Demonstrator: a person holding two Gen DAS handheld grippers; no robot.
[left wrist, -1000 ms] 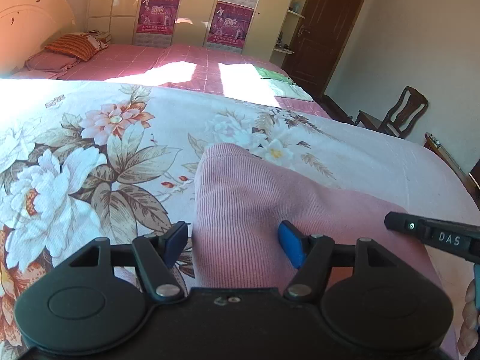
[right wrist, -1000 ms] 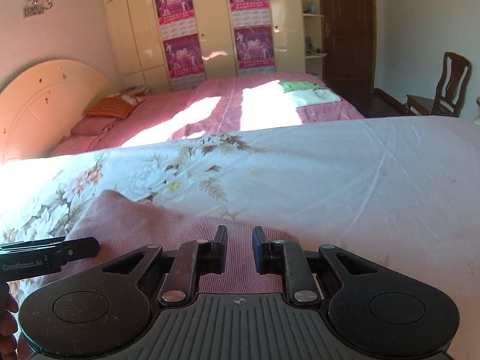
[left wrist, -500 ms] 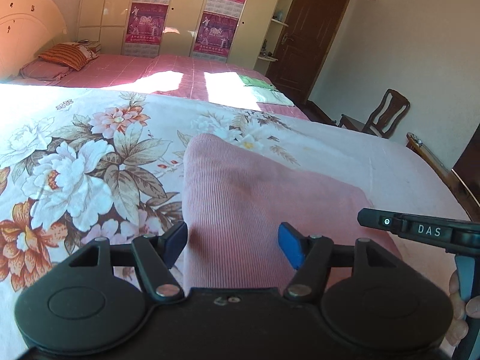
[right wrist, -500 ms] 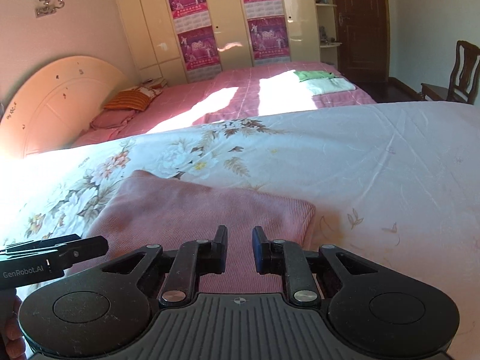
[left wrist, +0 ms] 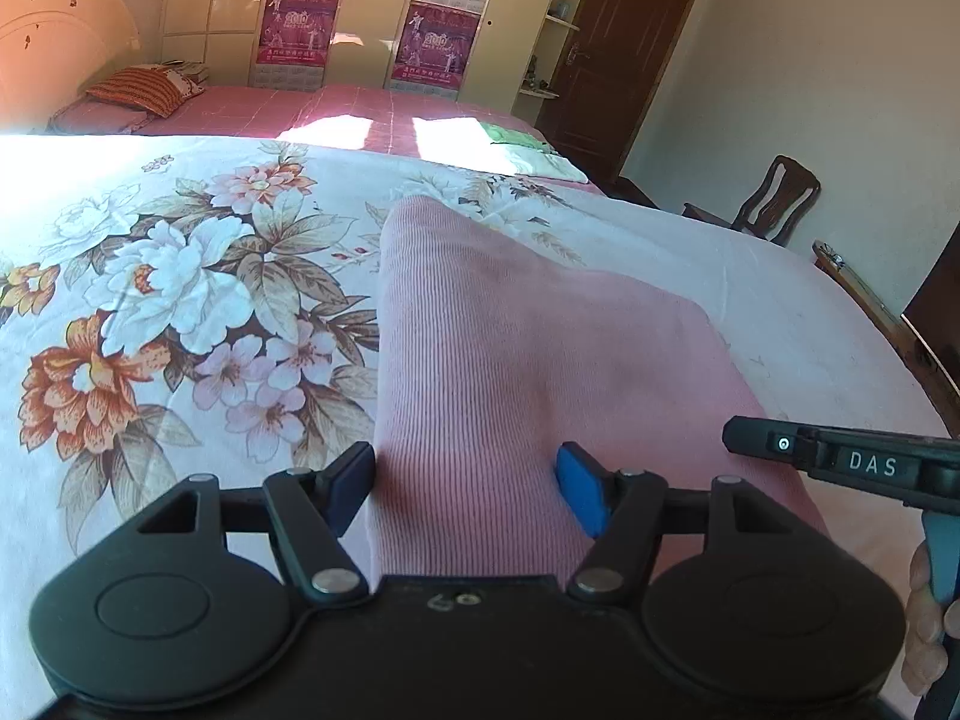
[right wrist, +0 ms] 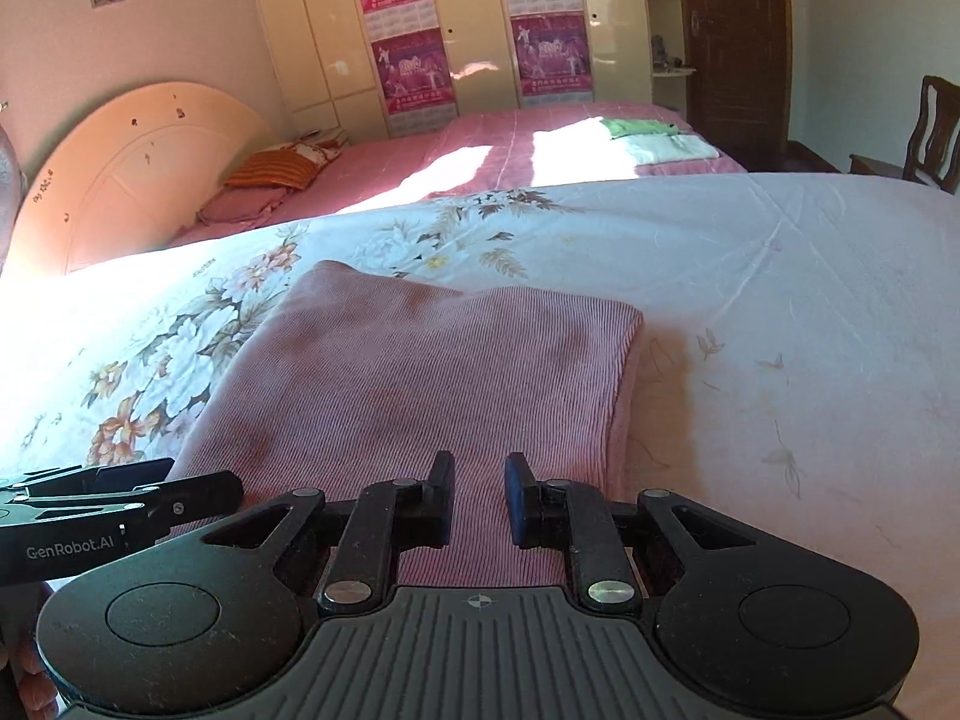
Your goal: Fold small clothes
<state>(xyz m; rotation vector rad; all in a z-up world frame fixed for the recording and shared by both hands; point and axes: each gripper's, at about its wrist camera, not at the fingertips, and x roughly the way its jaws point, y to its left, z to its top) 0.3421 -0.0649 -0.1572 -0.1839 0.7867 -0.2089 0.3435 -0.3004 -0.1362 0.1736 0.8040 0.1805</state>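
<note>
A pink ribbed garment point(left wrist: 516, 360) lies folded flat on the floral bedsheet point(left wrist: 180, 276); it also shows in the right wrist view point(right wrist: 420, 378). My left gripper point(left wrist: 465, 495) is open above the garment's near left edge and holds nothing. My right gripper point(right wrist: 477, 495) is above the garment's near right part, its jaws a narrow gap apart with nothing between them. Each gripper shows at the edge of the other's view.
A second bed with a pink cover point(right wrist: 516, 144) stands behind, with folded green and white cloths point(right wrist: 654, 138) on it. A wardrobe point(right wrist: 456, 30), a dark door point(left wrist: 606, 54) and a wooden chair point(left wrist: 774, 198) are farther back.
Both grippers have pulled back and up from the garment, so more of it shows. The jaws have kept their widths. The garment lies still.
</note>
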